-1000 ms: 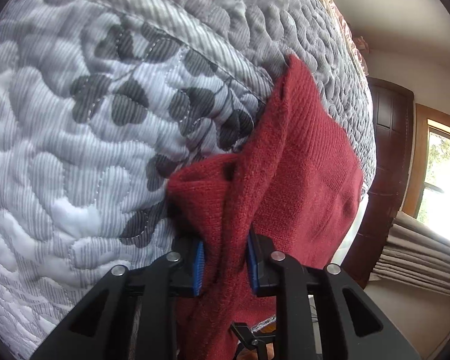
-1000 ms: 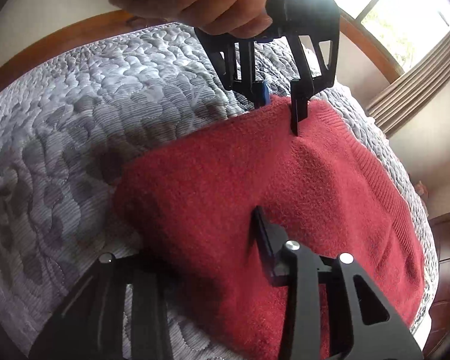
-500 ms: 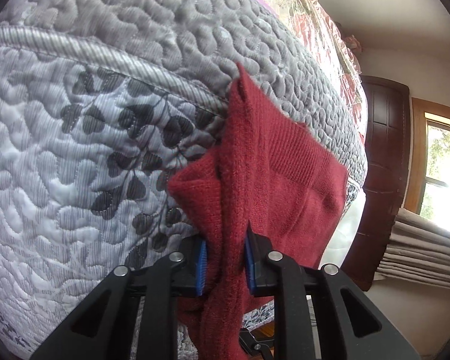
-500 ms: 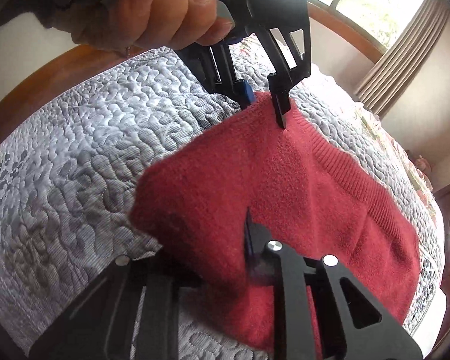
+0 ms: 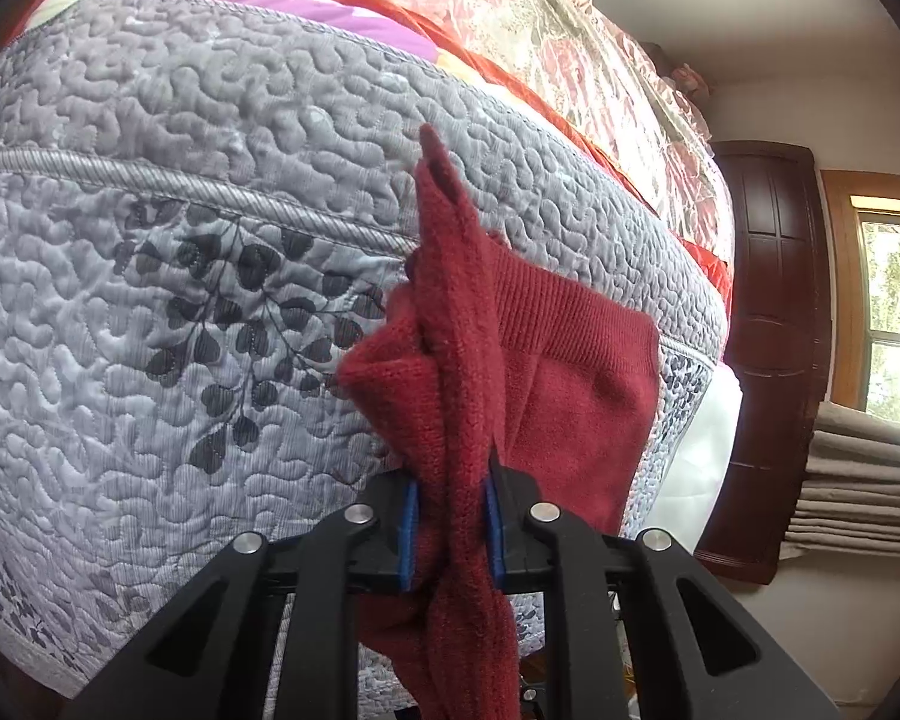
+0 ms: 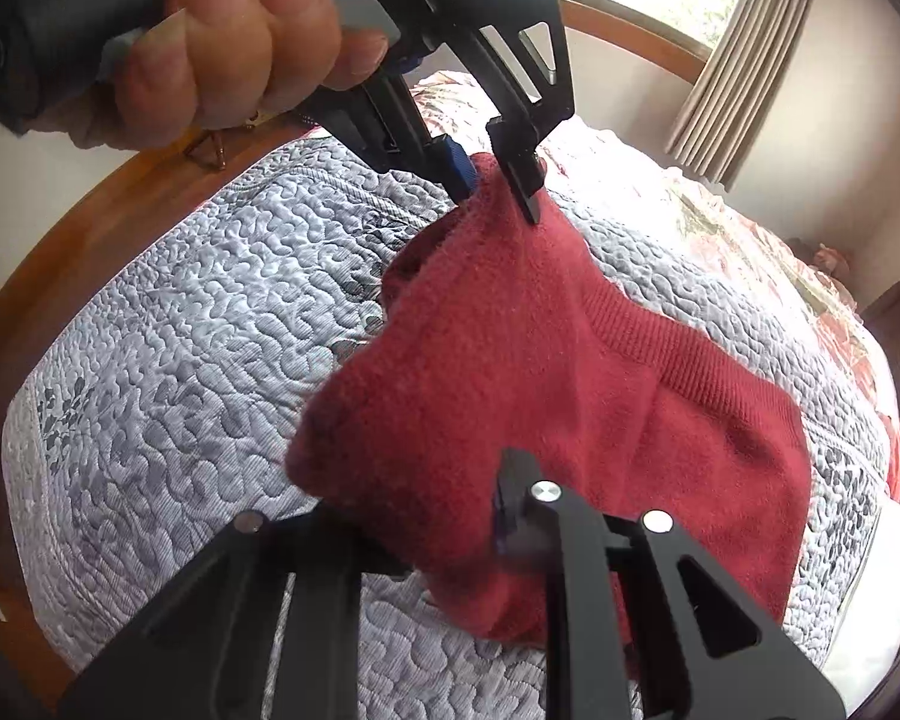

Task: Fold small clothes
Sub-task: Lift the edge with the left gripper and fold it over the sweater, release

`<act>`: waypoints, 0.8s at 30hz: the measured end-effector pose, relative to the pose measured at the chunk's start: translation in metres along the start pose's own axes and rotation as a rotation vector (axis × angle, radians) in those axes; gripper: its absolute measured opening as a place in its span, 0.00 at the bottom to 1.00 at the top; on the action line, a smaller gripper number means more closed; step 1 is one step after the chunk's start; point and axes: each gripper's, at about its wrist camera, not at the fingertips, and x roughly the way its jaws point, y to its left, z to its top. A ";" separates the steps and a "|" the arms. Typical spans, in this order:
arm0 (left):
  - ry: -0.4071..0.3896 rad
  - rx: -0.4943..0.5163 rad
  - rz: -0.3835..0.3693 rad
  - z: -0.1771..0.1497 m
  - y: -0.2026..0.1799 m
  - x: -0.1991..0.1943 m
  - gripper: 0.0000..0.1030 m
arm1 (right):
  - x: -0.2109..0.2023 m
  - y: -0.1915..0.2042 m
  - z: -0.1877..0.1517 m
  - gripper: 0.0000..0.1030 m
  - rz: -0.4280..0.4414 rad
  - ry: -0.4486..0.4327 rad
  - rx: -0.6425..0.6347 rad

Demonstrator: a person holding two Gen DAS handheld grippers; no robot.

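Red knit garment (image 6: 546,372), fuzzy on its face with a ribbed band along one edge, held up above a grey quilted bedspread (image 6: 168,372) by two handheld tongs. Its far right portion trails down onto the quilt; the lifted part sags between the two grips.

Left gripper (image 5: 448,525): fingers clenched on a bunched fold of the garment, blue pads (image 5: 409,531) pressed into the cloth on either side. In the right wrist view the same gripper (image 6: 498,180) shows at the far end of the garment, pinching the topmost corner, with a person's hand (image 6: 222,42) wrapped round its handle.

Right gripper (image 6: 450,516): grasping the near edge of the garment. The right finger (image 6: 528,498) lies on top of the cloth; the left finger is hidden beneath the fold, so the bite itself is not visible, but the fabric drapes from that spot.

Bedspread: meander stitching, darker leaf print (image 5: 234,324) in a band near the edge, corded seam above it. A floral cover (image 5: 570,30) in pink and cream lies at the far side of the bed, with an orange-red layer under it. Wooden bed frame (image 6: 90,228) curves round the left edge of the quilt. Dark wooden door (image 5: 774,324) and beige curtain (image 6: 744,54) by a window at the room's edge.
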 end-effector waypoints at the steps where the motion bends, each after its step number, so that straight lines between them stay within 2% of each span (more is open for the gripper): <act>1: -0.005 0.000 0.006 -0.003 -0.005 -0.001 0.17 | -0.003 -0.004 -0.001 0.15 0.006 0.003 0.016; 6: -0.022 -0.001 0.030 -0.014 -0.032 -0.001 0.16 | -0.020 -0.024 -0.010 0.14 0.010 0.005 0.073; 14: -0.059 0.013 0.028 -0.026 -0.088 0.002 0.16 | -0.046 -0.069 -0.021 0.13 0.014 -0.023 0.162; 24: -0.034 0.101 0.109 -0.032 -0.163 0.044 0.16 | -0.059 -0.135 -0.055 0.12 0.051 -0.064 0.344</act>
